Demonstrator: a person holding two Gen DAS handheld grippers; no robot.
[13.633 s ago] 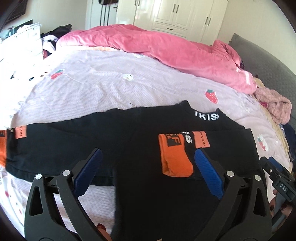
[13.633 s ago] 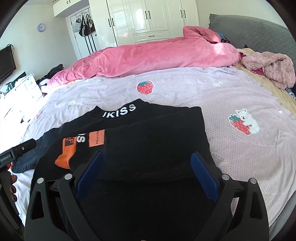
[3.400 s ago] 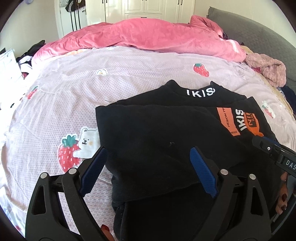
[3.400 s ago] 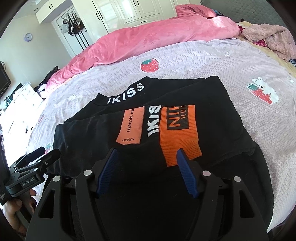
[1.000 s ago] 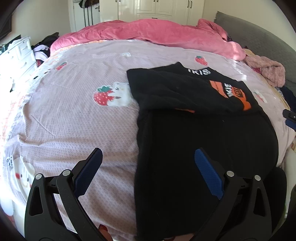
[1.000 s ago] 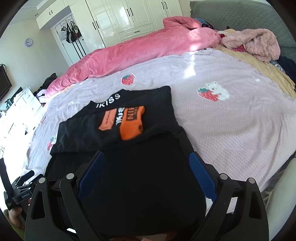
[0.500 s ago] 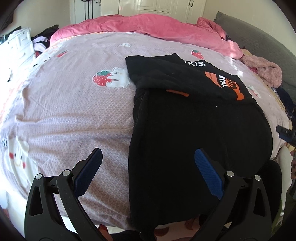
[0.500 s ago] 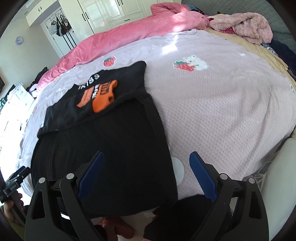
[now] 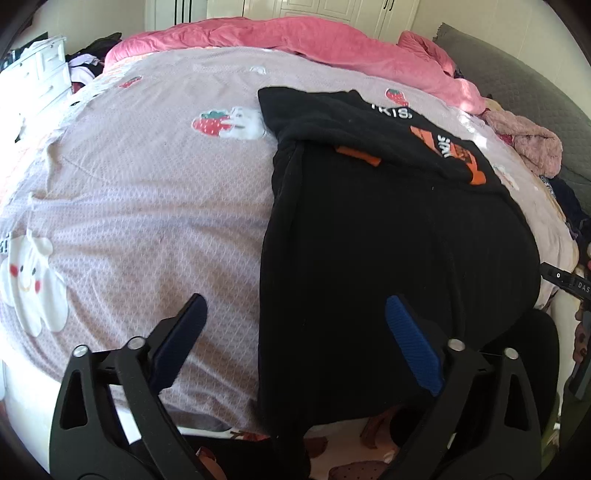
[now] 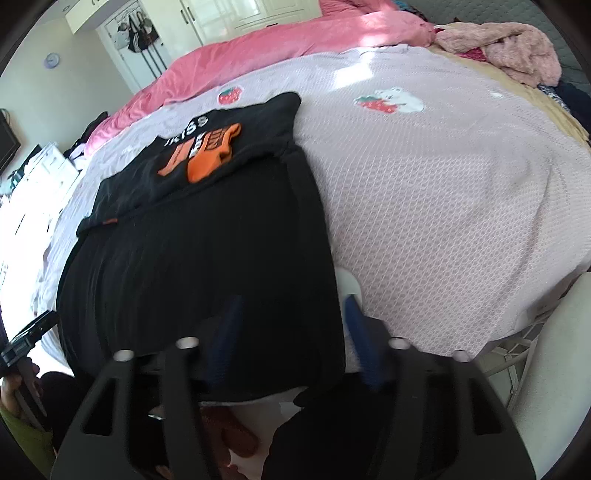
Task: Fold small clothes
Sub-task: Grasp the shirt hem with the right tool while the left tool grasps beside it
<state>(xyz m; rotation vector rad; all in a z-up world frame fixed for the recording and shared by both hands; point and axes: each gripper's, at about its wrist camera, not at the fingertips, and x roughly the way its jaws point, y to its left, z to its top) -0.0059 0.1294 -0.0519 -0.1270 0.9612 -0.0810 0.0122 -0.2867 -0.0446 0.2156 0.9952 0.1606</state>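
Black garment: lay flat on the bed, its sleeves folded in over the chest, the lower body spread toward the near edge and its hem hanging over that edge.
Garment markings: white lettering at the collar, orange patches on the folded-in sleeve.
Bed: was covered with a pale lilac sheet printed with strawberries and a white bear.
Pink duvet: was bunched along the far side of the bed, well apart from the garment.
Pink fluffy clothing: lay heaped at the far right corner near a grey headboard.
Left hand-held gripper: hovered above the near left part of the garment; its jaws stood wide apart and were closing a little. The left blue pad was over the bare sheet, the right blue pad over the black cloth, and the garment's left edge ran between them; neither pad pressed on it.
Right hand-held gripper: was at the garment's near right corner, motion-blurred, its jaws closing with the right edge of the black cloth between them. Whether the pads already pinched the cloth, I could not tell.
White drawers: stood beyond the bed at the far left.
White wardrobe: stood behind the pink duvet.
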